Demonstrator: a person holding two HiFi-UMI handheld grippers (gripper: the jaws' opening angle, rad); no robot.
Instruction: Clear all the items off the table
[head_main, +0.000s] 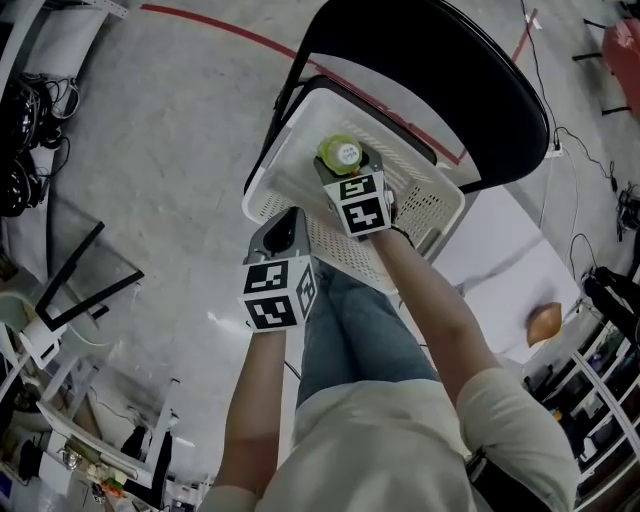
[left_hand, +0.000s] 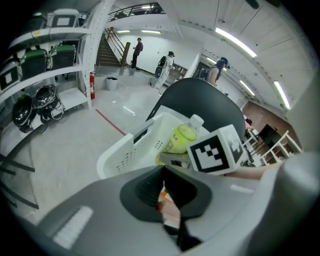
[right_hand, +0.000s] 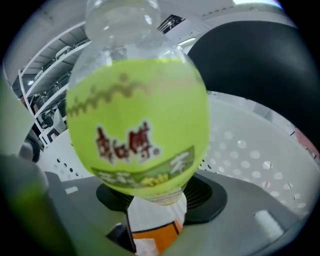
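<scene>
The bottle is up in the air in the right gripper, over the far half of the white basket that sits on the seat of a black chair. Its white cap points up and away from the hand. The right gripper's 2 jaws stand wide and are clamped on the lower part of the bottle's body, so the yellow-green label fills that gripper's view. Whether the base already touches the basket floor cannot be told. The left gripper hangs at the near left corner of the basket with its 2 jaws pressed together. Only a small orange and white bit shows at the seam, and it looks like part of the gripper, not a held thing. The bottle looks like thin clear plastic, nearly full of drink. It is likely fairly heavy for its size, smooth and round, and its wall would dent under a hard squeeze. Held low, its weight sits above the jaws and it may tip or twist, so a hold across the labelled middle would be steadier. It is best let go only once the base is close to the basket floor, since a full bottle dropped from height could bounce or roll toward the rim.
</scene>
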